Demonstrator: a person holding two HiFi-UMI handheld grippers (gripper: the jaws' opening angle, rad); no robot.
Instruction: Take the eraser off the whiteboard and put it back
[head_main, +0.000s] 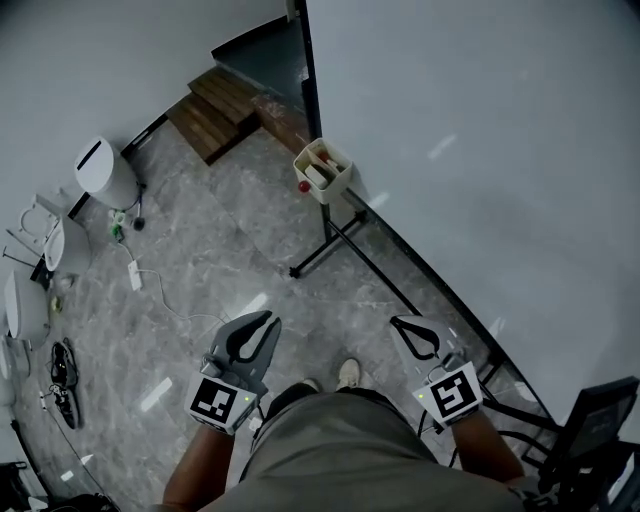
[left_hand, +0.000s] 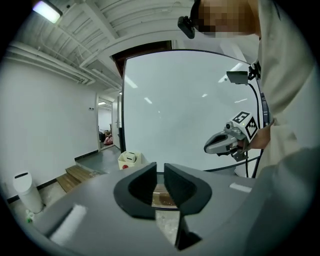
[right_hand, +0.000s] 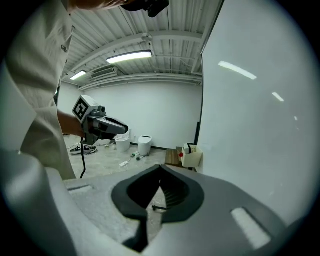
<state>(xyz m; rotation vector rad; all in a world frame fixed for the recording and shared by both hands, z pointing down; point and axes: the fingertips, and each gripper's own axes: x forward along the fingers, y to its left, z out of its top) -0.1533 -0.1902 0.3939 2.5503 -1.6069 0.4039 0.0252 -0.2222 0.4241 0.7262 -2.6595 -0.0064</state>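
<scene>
The whiteboard (head_main: 480, 120) fills the right side, and no eraser shows on its face. A cream box (head_main: 340, 182) hangs at its left end with a red-tipped item and white items inside; whether one is the eraser I cannot tell. My left gripper (head_main: 270, 320) is held low in front of the person's body. Its jaws stand a narrow gap apart with nothing between them, as the left gripper view (left_hand: 160, 170) shows. My right gripper (head_main: 397, 322) is close to the board's lower edge, shut and empty (right_hand: 160, 169).
Wooden steps (head_main: 215, 115) lie at the far end of the board. A white bin (head_main: 103, 172), a power strip with cable (head_main: 134, 275) and shoes (head_main: 62, 375) lie on the grey floor at left. The board's black stand legs (head_main: 330, 240) reach out over the floor.
</scene>
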